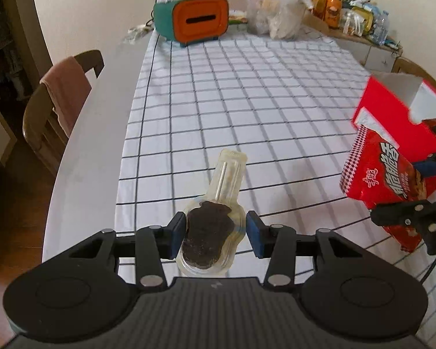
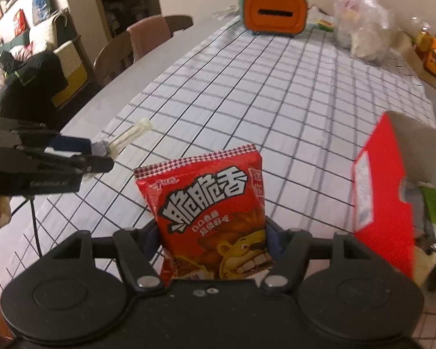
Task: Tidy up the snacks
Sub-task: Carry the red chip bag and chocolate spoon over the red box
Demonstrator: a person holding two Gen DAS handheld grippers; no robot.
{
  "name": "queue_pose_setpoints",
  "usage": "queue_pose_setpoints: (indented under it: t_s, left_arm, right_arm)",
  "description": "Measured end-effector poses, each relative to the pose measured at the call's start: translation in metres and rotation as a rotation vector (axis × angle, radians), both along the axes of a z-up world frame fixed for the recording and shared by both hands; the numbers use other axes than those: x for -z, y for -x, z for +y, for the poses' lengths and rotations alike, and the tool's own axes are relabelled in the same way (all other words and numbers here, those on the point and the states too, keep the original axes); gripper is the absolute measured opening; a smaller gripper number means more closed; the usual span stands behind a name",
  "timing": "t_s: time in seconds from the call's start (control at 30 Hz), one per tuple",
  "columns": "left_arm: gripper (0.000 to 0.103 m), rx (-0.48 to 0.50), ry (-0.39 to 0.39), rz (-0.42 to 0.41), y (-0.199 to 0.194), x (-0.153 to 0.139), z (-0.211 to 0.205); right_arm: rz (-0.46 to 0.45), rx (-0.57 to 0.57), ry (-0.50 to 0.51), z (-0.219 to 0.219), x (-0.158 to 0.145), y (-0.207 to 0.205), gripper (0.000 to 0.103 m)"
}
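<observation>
Gripping red snack bag | white lettering, cartoon lion

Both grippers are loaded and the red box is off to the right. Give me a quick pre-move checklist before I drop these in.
1. Right gripper shut on the red snack bag: ok.
2. Left gripper on the wrapped lollipop: left pad touches; right pad shows a gap, cannot tell if firm.
3. Red box top open: ok.
4. Room left inside the box: cannot tell; some contents show.
5. Checked cloth bare between grippers and box: ok.
6. The two grippers apart: ok.
</observation>
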State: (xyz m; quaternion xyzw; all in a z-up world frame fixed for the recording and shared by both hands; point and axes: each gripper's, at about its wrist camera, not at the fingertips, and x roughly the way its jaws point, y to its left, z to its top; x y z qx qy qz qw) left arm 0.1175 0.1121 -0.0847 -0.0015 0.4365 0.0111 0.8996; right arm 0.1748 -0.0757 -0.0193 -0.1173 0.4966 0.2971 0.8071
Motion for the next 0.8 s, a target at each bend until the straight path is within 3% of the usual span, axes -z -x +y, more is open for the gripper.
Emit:
queue_pose_setpoints:
  t_s: [0.37, 0.8]
  left_arm:
    - [0.044, 0.041, -0.008, -0.077, 0.010, -0.049, -0.070]
    - [0.044, 0.123, -0.056, -0.160, -0.014, -0.085, -0.190]
  right_arm:
    - [-0.074, 0.081, -0.044, -0.067, -0.045, 0.005, 0.068]
    - [-0.142, 0.162, -0.035, -0.160, -0.069, -0.019, 0.068]
